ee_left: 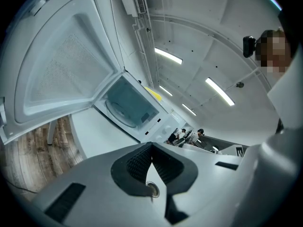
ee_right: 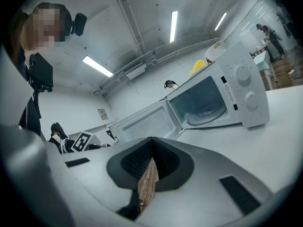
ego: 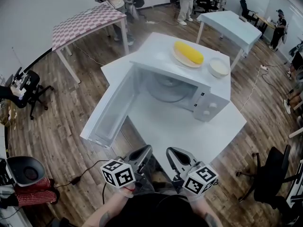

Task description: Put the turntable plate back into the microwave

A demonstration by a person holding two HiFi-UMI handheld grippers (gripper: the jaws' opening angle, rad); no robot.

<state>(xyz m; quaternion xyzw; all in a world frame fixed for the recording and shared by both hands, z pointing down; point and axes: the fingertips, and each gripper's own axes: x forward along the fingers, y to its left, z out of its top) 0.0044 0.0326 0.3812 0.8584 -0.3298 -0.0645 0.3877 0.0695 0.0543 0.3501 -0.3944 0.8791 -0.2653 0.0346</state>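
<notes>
A white microwave (ego: 211, 100) stands on the white table (ego: 165, 126) with its door (ego: 111, 109) swung wide to the left. The glass turntable plate (ego: 166, 87) lies flat inside the cavity; it also shows in the left gripper view as the plate (ee_left: 119, 112) and in the right gripper view as the plate (ee_right: 206, 112). My left gripper (ego: 147, 149) and right gripper (ego: 170, 151) are held close to my body at the table's near edge, well short of the microwave. The left gripper (ee_left: 151, 146) and the right gripper (ee_right: 152, 144) are both shut, with nothing held.
On top of the microwave sit a plate with a yellow corn cob (ego: 188, 53) and a white bowl (ego: 219, 66). A checkered table (ego: 85, 21) stands at the back left, a pale table (ego: 232, 25) at the back right. Office chairs (ego: 265, 176) and several people ring the room.
</notes>
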